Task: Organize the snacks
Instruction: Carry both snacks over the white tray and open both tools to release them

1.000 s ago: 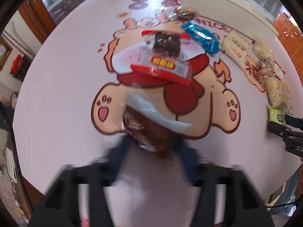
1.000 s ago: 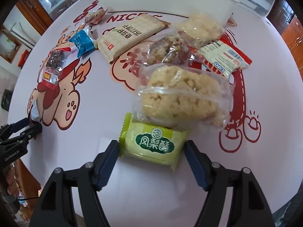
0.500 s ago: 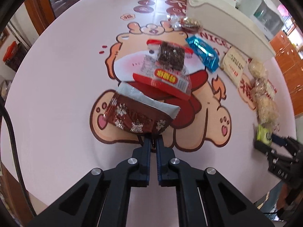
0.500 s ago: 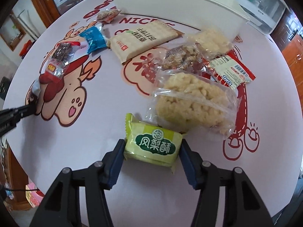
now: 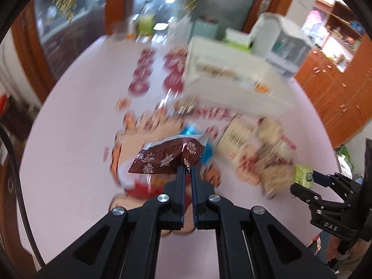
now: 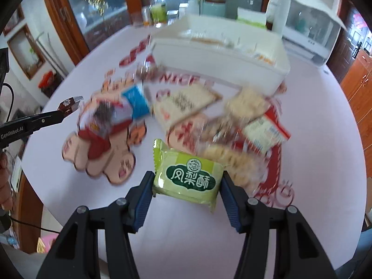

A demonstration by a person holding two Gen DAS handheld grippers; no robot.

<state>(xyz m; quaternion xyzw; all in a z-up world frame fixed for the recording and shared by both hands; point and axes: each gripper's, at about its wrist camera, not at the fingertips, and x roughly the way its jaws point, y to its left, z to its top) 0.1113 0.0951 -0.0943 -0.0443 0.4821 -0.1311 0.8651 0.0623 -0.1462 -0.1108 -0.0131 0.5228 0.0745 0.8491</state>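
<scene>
both packets hung above the table with the white bin point(image 6: 218, 53) lying far ahead, the left gripper point(image 5: 188, 171) pinched shut on the brown snowflake packet point(image 5: 169, 157), the right gripper point(image 6: 188, 181) clamped across the green pineapple cake packet point(image 6: 188, 174).

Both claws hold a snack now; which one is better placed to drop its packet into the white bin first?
Probably the right claw: its green pineapple-cake packet faces the white plastic bin almost straight ahead. The left claw, pinching the brown snowflake-print wrapper, sits farther left of it.
</scene>
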